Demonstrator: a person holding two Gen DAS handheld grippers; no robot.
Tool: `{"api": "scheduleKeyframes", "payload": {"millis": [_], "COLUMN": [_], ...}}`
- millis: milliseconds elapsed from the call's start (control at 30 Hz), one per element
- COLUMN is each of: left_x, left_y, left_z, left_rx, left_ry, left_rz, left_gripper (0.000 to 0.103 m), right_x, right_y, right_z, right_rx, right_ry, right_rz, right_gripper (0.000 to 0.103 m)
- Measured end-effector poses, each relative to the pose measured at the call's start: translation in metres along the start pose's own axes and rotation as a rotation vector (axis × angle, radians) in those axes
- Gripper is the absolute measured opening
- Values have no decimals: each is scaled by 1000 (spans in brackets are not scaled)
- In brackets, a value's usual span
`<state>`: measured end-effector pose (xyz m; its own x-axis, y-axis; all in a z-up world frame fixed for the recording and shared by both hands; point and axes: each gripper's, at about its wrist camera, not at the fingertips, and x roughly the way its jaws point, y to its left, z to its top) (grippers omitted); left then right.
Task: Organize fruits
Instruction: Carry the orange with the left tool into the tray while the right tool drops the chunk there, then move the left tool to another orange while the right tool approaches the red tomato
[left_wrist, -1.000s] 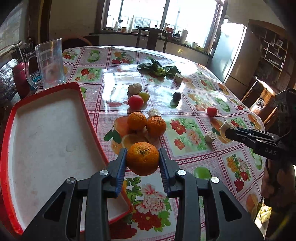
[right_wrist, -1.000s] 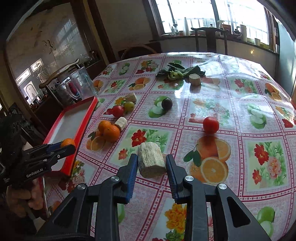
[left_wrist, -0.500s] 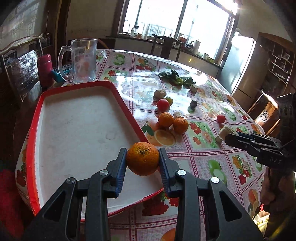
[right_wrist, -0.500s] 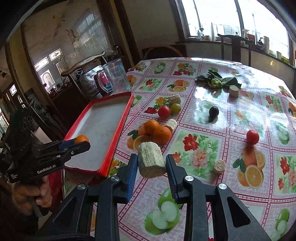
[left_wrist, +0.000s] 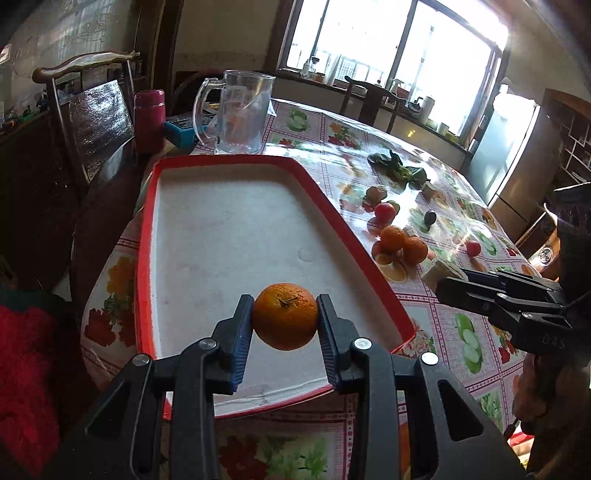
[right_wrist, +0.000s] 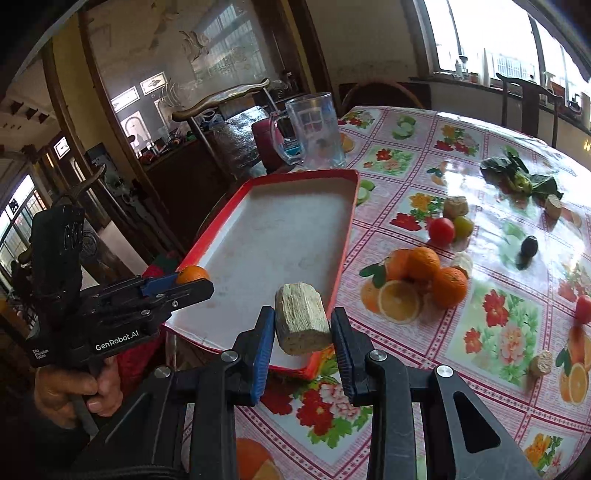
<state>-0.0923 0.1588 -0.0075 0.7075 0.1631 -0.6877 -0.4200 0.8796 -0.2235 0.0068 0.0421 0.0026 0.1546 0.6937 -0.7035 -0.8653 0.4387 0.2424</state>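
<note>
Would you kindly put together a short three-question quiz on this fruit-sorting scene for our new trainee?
1. True or false: the red-rimmed white tray already holds fruit.
2. The left hand-held gripper grips: A) a red tomato, B) a round orange mandarin, C) a clear glass mug.
3. Fill in: the right hand-held gripper holds a pale fibrous beige chunk over the tray's ____ corner, seen from its own camera.

Key:
1. False; its white floor is bare, and the mandarin is held above it.
2. B.
3. Near right.
</note>
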Motion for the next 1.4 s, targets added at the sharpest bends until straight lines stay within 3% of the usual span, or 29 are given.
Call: {"api": "scheduleKeyframes", "payload": {"millis": [433,800,933,1033,1167,1400], "left_x": [12,24,22,18,6,-8], "left_y": [38,41,41,40,34,19], "left_z": [-9,-12,-11,-10,-7,0], "left_rx": [-48,-28,-35,-35,-19,-5], "left_ry": [50,83,97,99,66,24], "left_rz": [43,73,88,89,124,109], "left_gripper": [31,32,32,37,62,63], "right_x": [77,92,81,66,43,-6], "right_y": [26,28,28,27,20,-13], "right_z": [7,7,7,7,4,-14], "right_rx": [-70,-123,-122,-122,-107,-6], "right_ry": [129,171,152,120,83,-7], "right_rz": [13,-3,21,30,29,4], "right_gripper": [32,36,49,53,56,59]}}
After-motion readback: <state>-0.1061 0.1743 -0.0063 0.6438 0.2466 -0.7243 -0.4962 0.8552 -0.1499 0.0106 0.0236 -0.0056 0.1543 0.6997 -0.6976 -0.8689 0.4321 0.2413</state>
